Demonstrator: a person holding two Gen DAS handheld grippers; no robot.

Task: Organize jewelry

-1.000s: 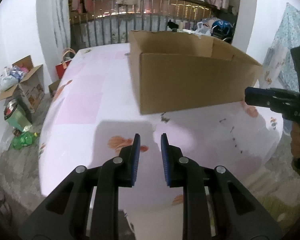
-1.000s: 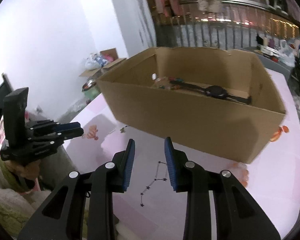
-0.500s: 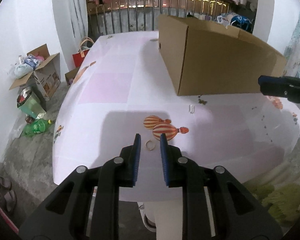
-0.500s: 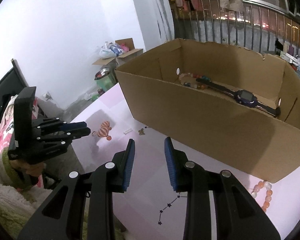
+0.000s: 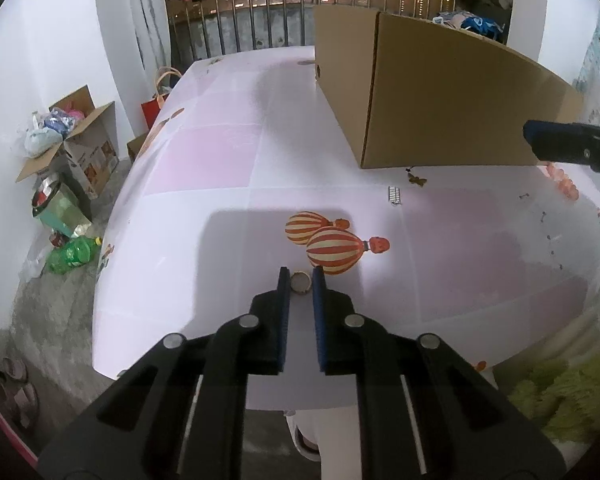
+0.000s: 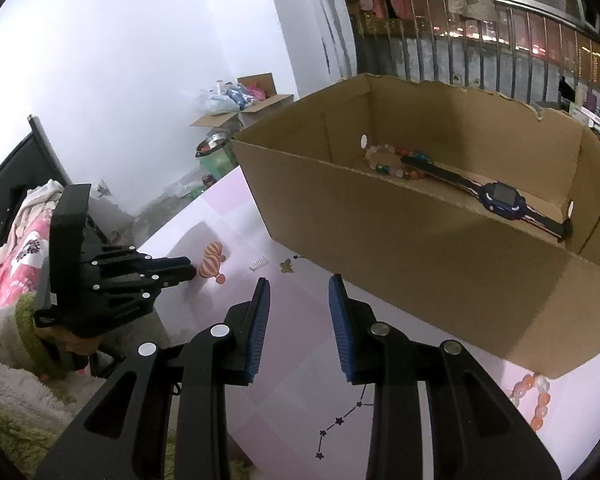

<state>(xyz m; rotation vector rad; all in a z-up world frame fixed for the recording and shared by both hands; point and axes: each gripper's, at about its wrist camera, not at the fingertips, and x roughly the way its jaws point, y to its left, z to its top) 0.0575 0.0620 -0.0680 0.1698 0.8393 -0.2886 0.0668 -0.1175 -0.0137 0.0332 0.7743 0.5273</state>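
My left gripper [image 5: 301,280] sits low at the table's near edge with a small gold ring [image 5: 300,283] between its narrowly parted blue pads; I cannot tell whether they press it. It also shows in the right wrist view [image 6: 180,270]. My right gripper [image 6: 299,284] is open and empty above the table, in front of the cardboard box [image 6: 440,248]. The box holds a bead bracelet [image 6: 388,160] and a dark blue watch [image 6: 500,196]. A small silver clip [image 5: 395,195], a butterfly charm [image 5: 417,179], a star chain [image 6: 340,420] and an orange bead bracelet [image 6: 534,400] lie on the table.
The pink tablecloth [image 5: 220,168] has hot-air balloon prints [image 5: 332,248]. The box's outer wall [image 5: 440,112] stands at the back right. On the floor to the left are an open carton [image 5: 80,148] and a green bottle [image 5: 72,256]. A railing runs behind.
My left gripper moved forward and down to the ring, which now lies between its pads, and its jaws narrowed. My right gripper rose slightly, showing more of the box's inside.
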